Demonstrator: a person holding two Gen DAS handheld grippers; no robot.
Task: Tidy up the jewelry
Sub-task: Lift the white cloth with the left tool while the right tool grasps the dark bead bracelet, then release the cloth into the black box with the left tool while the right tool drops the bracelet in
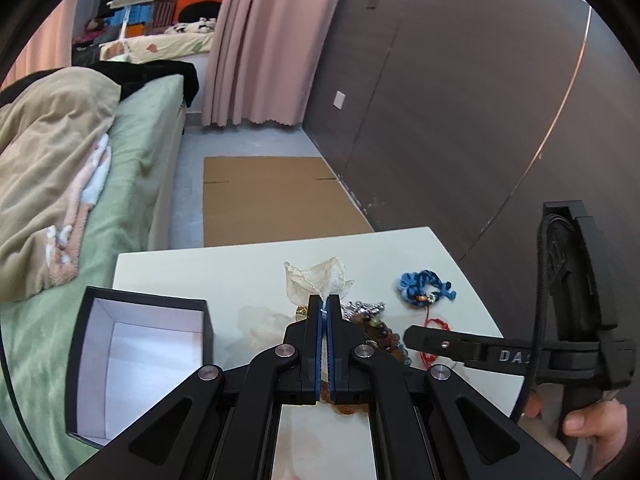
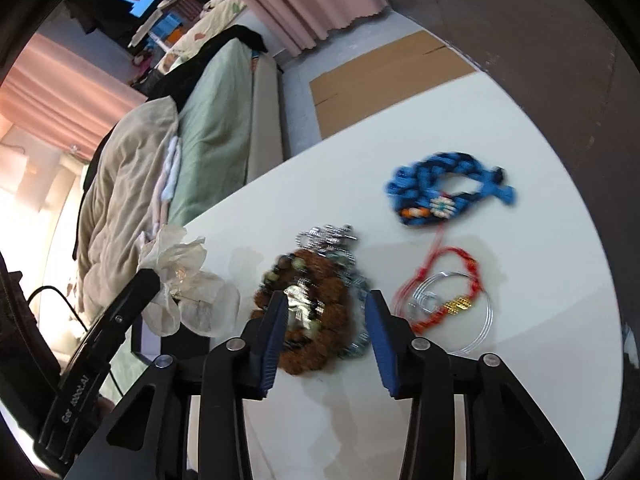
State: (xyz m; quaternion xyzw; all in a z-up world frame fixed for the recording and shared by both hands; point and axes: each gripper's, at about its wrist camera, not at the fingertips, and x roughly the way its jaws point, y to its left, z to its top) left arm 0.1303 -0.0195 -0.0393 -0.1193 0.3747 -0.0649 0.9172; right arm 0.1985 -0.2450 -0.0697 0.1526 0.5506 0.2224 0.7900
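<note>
Left tongs (image 1: 325, 300) clamped on white petal ornament (image 1: 316, 278), right tongs (image 2: 326, 300) apart over brown bead bracelet (image 2: 320, 344), "DA" partly legible.

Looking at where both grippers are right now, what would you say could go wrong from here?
The right gripper straddles a tangled pile: brown bead bracelet and silver chain may lift together. The left gripper pinches only a thin part of the white flower piece, which could slip before the black box.
</note>
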